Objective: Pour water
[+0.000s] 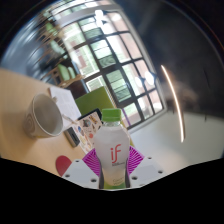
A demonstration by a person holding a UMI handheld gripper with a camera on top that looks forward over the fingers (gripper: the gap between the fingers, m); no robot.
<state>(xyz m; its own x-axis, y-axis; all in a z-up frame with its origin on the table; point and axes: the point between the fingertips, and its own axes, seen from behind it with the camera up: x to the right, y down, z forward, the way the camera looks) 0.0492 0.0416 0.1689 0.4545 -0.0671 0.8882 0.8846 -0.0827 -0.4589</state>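
Observation:
A clear bottle [114, 150] with a green cap and a white label with pink letters stands between my fingers, and both pink pads [92, 160] press on its sides. My gripper [114, 165] is shut on it and holds it lifted, with the whole scene tilted. A white cup [44, 116] with a handle sits on the pale table [20, 90], to the left of the bottle and beyond the fingers. The bottle's lower part is hidden below the fingers.
A white and green box [92, 100] lies on the table just past the cup. Some papers or cards [66, 104] rest beside the cup. A large grid window [115, 55] fills the background. A red round item [64, 163] shows near the left finger.

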